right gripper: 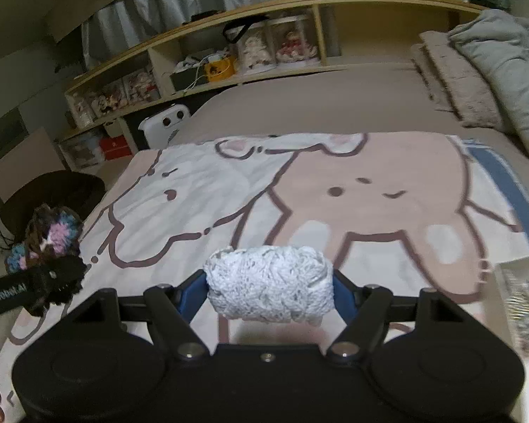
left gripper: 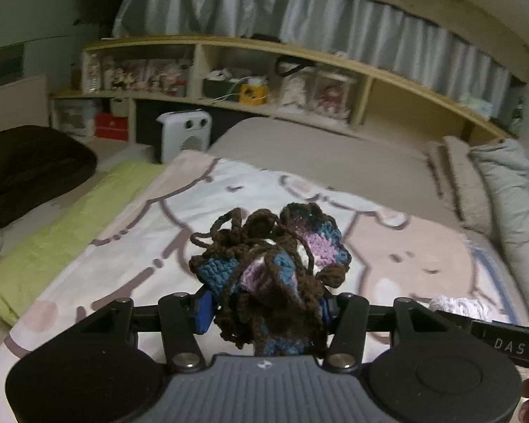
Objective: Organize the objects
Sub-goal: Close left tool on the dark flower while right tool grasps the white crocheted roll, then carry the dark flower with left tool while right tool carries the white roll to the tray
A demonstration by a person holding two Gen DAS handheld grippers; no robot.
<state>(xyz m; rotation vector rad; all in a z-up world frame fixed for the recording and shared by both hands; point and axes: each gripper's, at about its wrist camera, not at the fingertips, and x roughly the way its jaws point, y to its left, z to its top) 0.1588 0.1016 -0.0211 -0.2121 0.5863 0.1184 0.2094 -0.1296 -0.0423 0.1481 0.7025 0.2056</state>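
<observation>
We see coarse brown, blue and lilac yarn in the crochet piece (left gripper: 271,275), a nubbly white knit bundle (right gripper: 269,287), matt black plastic claws (left gripper: 264,308) (right gripper: 269,292), a smooth printed cloth blanket (right gripper: 335,190) and a pale wood shelf (left gripper: 229,44).

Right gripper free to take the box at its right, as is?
Probably not. The right gripper is shut on the white crochet roll, so the jaws are full. The box lies close on the blanket with nothing between; it would have to drop the roll first.
</observation>
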